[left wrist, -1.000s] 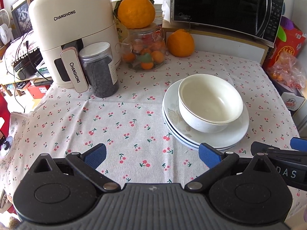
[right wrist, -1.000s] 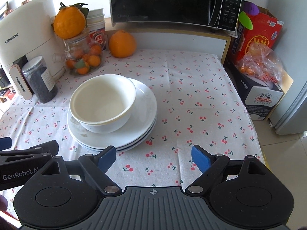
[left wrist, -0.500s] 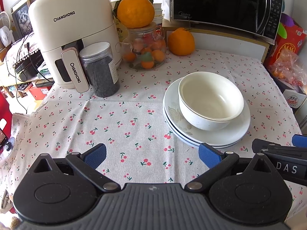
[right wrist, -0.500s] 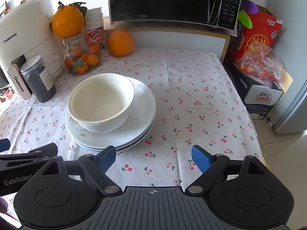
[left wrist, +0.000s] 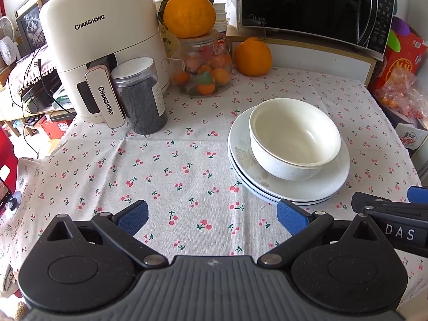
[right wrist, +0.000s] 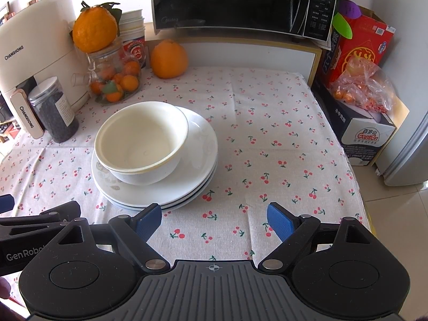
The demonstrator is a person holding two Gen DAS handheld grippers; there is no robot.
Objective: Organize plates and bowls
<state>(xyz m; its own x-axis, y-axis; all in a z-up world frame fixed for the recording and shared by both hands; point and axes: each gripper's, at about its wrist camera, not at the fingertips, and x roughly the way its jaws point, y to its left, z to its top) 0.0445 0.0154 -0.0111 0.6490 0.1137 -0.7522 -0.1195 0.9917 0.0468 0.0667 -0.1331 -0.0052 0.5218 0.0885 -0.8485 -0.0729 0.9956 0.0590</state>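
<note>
Nested white bowls sit on a stack of white plates on the cherry-print tablecloth; both show in the right wrist view too, bowls on plates. My left gripper is open and empty, near the table's front edge, left of and in front of the stack. My right gripper is open and empty, in front of the stack's right side. Each gripper shows at the edge of the other's view.
A white air fryer, a dark-filled jar, a glass jar of small fruit topped by an orange, another orange and a microwave line the back. Boxes and a bagged fruit pile stand right.
Both grippers have drifted slightly; the stack sits a touch higher in the left view. Both stay open and empty. The bowls and plates have not moved.
</note>
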